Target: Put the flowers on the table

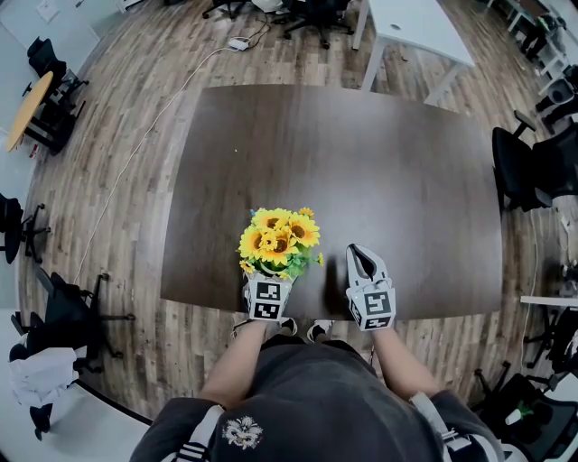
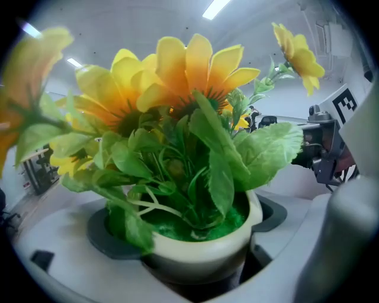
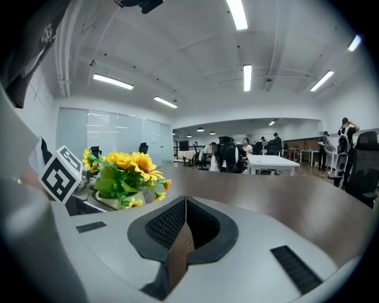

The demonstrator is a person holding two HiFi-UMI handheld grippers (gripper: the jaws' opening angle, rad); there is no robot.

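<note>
Place was an open-plan office | stood by a big dark-brown wooden meeting table [image 1: 361,180] | black wheeled office chairs [image 1: 528,167], white rectangular desk [image 1: 411,27], grey wood-plank floor [image 1: 117,207] | long white ceiling strip lights [image 3: 247,77], glass partition wall [image 3: 112,133] | people [image 3: 228,155] sat far off.

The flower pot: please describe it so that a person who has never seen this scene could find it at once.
Look at the big dark brown table, at the middle of its edge nearest the person. There the left gripper is closed on a small cream pot of yellow sunflowers with green leaves. It is the only colourful thing there; the right gripper beside it holds nothing.
</note>
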